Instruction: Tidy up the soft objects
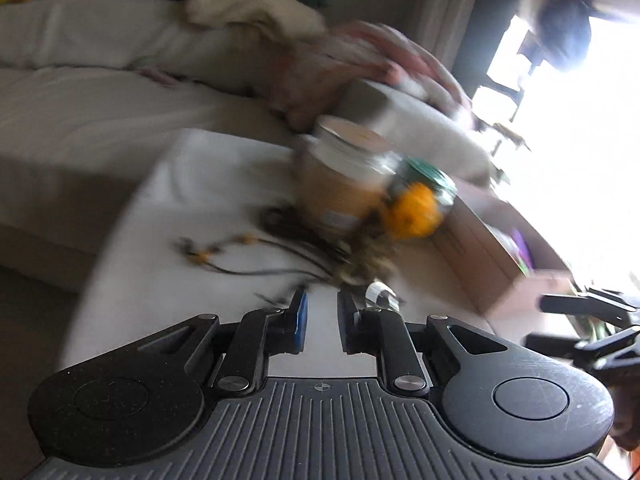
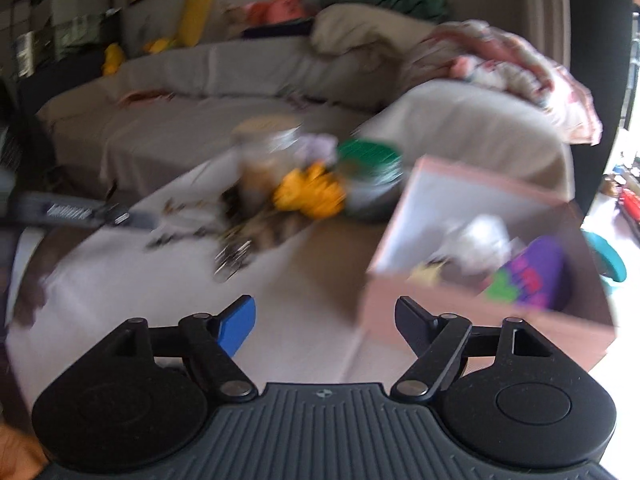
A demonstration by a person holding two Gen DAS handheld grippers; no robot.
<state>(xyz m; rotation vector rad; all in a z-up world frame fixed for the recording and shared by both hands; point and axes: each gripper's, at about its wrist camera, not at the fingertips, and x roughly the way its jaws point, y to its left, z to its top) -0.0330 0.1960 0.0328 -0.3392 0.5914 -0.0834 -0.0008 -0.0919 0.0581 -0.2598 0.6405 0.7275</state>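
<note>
Grey sofa [image 2: 224, 76] behind white-clothed table [image 2: 120, 280]; cardboard box [image 2: 480, 320] on it. Left gripper [image 1: 322, 320] jaws narrow, empty; right gripper [image 2: 325, 322] jaws wide.

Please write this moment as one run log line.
left tongs: nearly shut, empty | right tongs: open, empty | cardboard box: holds purple toy
</note>
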